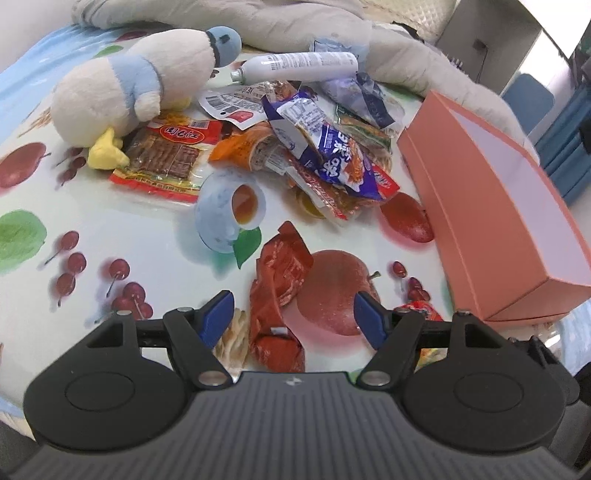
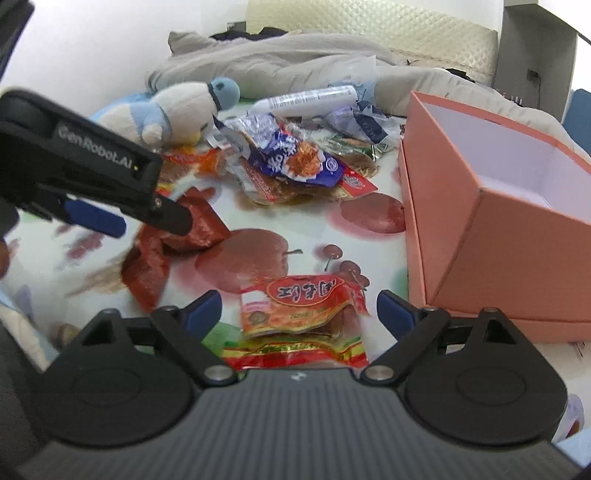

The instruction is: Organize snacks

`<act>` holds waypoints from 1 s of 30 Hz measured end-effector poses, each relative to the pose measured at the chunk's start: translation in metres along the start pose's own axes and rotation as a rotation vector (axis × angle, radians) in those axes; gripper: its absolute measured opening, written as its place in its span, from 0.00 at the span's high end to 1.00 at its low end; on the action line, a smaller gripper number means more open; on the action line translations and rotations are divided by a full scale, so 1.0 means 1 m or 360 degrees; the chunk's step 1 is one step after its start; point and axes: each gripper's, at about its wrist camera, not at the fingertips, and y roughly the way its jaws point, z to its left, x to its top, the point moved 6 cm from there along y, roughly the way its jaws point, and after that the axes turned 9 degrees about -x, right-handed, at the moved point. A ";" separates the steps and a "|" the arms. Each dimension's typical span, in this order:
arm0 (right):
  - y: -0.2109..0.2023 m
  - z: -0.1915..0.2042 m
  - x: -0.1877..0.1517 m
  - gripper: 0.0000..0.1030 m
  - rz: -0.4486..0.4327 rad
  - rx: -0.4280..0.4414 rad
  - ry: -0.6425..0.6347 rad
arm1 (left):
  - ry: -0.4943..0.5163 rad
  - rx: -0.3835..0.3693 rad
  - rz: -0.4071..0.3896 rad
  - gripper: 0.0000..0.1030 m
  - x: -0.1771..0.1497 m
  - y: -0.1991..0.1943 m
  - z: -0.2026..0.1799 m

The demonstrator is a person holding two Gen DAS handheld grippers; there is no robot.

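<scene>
A crumpled red packet (image 1: 277,295) lies on the fruit-print tablecloth (image 1: 110,229) between the fingers of my left gripper (image 1: 295,315), which is open, its pads clear of the packet. My right gripper (image 2: 299,310) is open too. A red and yellow snack packet (image 2: 303,317) lies flat between its fingers, untouched. The right wrist view shows the left gripper (image 2: 147,225) coming in from the left above the red packet (image 2: 199,221). An open pink box (image 1: 498,229) (image 2: 517,240) stands at the right. A pile of mixed snack packets (image 1: 325,147) (image 2: 295,162) lies at the middle back.
A white and blue plush toy (image 1: 129,92) rests at the back left beside a flat red packet (image 1: 166,155). A white bottle (image 1: 295,64) lies behind the pile. A pale blue tape roll (image 1: 229,210) sits left of centre. Grey bedding (image 1: 258,22) lines the far edge.
</scene>
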 end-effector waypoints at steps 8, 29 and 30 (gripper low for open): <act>0.015 0.011 -0.009 0.10 0.0038 0.0081 0.0008 | 0.0056 0.0055 0.0050 0.43 -0.005 0.018 0.003; 0.004 0.020 0.000 0.49 0.0105 0.0222 0.0045 | -0.0001 0.0029 -0.0027 0.73 -0.012 -0.004 -0.006; 0.002 0.019 0.001 0.49 0.0100 0.0213 0.0057 | 0.0001 0.0031 -0.0035 0.73 -0.012 -0.007 -0.007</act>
